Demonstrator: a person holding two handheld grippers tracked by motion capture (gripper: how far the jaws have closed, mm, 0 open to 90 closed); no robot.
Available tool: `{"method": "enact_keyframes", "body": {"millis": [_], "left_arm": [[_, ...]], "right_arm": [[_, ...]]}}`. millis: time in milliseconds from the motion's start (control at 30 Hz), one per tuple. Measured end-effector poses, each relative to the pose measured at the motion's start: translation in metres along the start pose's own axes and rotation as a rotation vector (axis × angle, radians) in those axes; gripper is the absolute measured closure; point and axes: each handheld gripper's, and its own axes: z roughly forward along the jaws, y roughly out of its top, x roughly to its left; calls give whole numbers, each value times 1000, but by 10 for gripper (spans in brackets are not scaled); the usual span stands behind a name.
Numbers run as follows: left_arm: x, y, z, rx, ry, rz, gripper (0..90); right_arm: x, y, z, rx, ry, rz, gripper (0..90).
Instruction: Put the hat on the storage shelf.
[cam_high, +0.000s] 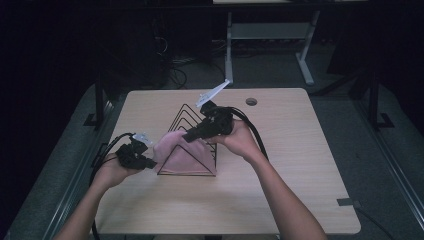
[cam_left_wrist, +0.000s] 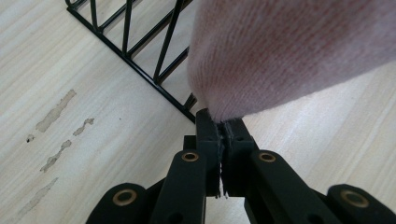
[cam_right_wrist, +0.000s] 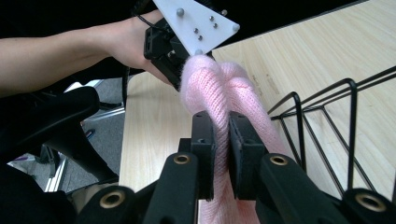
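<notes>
A pink knitted cloth (cam_high: 182, 152) hangs over a black wire rack (cam_high: 192, 131) in the middle of the wooden table. My left gripper (cam_high: 149, 163) sits at the cloth's left end, shut on its edge; in the left gripper view the pink knit (cam_left_wrist: 289, 56) runs down into the closed left gripper (cam_left_wrist: 223, 133). My right gripper (cam_high: 190, 135) reaches in from the right above the rack and is shut on a bunched fold of the pink cloth (cam_right_wrist: 219, 93) that passes between its pads at the right gripper (cam_right_wrist: 220, 135). The rack wires (cam_right_wrist: 327, 126) show to the right.
The light wooden table (cam_high: 300, 165) has a round cable hole (cam_high: 251, 101) at the back. Pale smears (cam_left_wrist: 56, 121) mark the tabletop near the rack's base wires (cam_left_wrist: 140, 51). A white desk frame (cam_high: 270, 35) stands on the dark floor beyond.
</notes>
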Motion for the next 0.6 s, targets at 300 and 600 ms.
{"method": "enact_keyframes", "body": {"millis": [300, 600], "left_arm": [[5, -6, 6, 14, -29, -27, 879], [4, -8, 3, -5, -25, -17, 842]], "right_arm": [[-2, -4, 7, 36, 3, -1, 818], [0, -8, 3, 4, 5, 12, 642]]}}
